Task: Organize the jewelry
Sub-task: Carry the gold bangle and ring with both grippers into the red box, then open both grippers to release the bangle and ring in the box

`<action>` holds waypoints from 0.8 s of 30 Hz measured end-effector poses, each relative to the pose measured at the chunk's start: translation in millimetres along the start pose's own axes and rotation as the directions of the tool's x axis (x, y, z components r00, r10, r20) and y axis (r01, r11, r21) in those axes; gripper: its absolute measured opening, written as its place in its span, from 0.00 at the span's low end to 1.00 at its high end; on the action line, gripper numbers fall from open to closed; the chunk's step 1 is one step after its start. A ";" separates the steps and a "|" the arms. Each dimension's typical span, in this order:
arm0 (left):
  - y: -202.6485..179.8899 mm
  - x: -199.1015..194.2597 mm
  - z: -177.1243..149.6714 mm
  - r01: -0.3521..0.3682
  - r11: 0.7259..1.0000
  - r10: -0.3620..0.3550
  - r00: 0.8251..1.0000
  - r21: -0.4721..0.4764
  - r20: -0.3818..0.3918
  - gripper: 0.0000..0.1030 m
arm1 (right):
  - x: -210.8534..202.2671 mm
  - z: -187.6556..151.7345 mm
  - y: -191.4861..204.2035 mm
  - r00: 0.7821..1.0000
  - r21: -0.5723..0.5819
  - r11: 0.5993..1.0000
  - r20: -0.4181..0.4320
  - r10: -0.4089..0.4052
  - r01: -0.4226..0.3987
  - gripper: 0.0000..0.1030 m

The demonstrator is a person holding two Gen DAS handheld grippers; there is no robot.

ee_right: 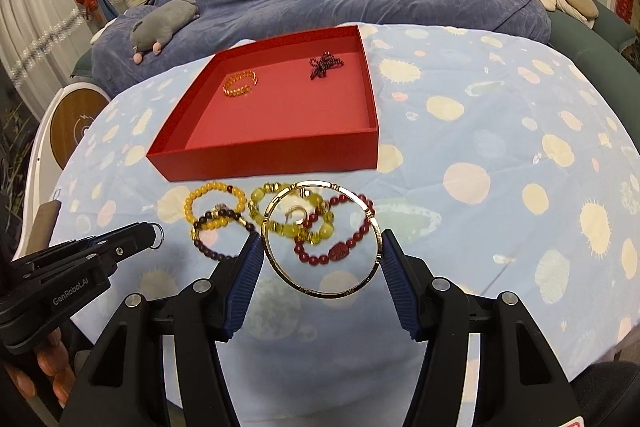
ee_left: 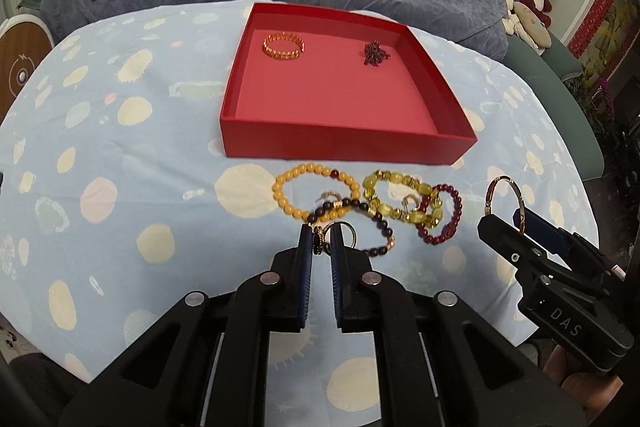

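Left wrist view shows the left gripper (ee_left: 322,241) with its fingers pinched on a small silver ring (ee_left: 349,234), just above a dark beaded bracelet (ee_left: 374,223) on the desk (ee_left: 120,187), which wears a blue spotted cloth. Right wrist view shows the right gripper (ee_right: 322,255) with its fingers clamped across a wide gold bangle (ee_right: 322,239), held over a heap of yellow and red bead bracelets (ee_right: 312,227). Behind the heap, a red tray (ee_right: 260,155) holds an amber bracelet (ee_right: 240,84) and a dark chain (ee_right: 325,65), well apart
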State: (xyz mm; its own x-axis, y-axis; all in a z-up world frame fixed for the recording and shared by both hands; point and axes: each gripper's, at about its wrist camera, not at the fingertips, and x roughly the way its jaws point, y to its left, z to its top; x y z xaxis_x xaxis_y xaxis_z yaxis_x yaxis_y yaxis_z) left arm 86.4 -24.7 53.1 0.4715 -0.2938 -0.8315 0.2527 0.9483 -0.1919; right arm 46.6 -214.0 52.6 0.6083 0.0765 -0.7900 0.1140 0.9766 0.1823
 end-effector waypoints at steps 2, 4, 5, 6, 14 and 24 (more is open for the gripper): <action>1.5 -1.0 16.1 0.012 1.000 -0.012 1.000 -0.006 0.017 0.09 | 2.2 18.8 -0.3 1.000 -0.002 1.000 0.019 0.010 -0.010 0.55; 3.4 0.4 34.9 0.025 1.000 -0.024 0.999 -0.018 0.034 0.09 | 6.4 38.5 -0.2 0.999 -0.004 1.000 0.034 0.018 -0.018 0.55; 4.1 2.0 45.3 0.032 0.999 -0.031 0.999 -0.021 0.042 0.09 | 9.4 48.7 -0.1 0.999 -0.003 1.000 0.040 0.024 -0.024 0.55; 5.0 3.6 54.9 0.035 0.999 -0.034 0.998 -0.022 0.051 0.09 | 13.2 59.0 -0.1 0.999 -0.002 1.000 0.044 0.030 -0.030 0.55; 8.0 41.0 123.0 0.014 1.000 -0.014 0.997 -0.003 0.073 0.09 | 63.1 123.2 10.5 0.999 -0.049 0.999 0.049 0.025 -0.022 0.55; 21.5 99.7 153.2 -0.029 0.999 0.028 0.999 0.015 0.025 0.09 | 138.9 140.2 19.5 0.999 -0.093 0.996 -0.045 0.005 -0.009 0.55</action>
State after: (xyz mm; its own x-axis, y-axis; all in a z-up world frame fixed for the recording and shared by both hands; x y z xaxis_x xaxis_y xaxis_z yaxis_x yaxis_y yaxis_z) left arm 268.3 -52.0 45.9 0.4995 -0.2699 -0.8232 0.2515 0.9545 -0.1604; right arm 243.4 -212.5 28.5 0.5729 0.0899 -0.8147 0.0352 0.9903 0.1341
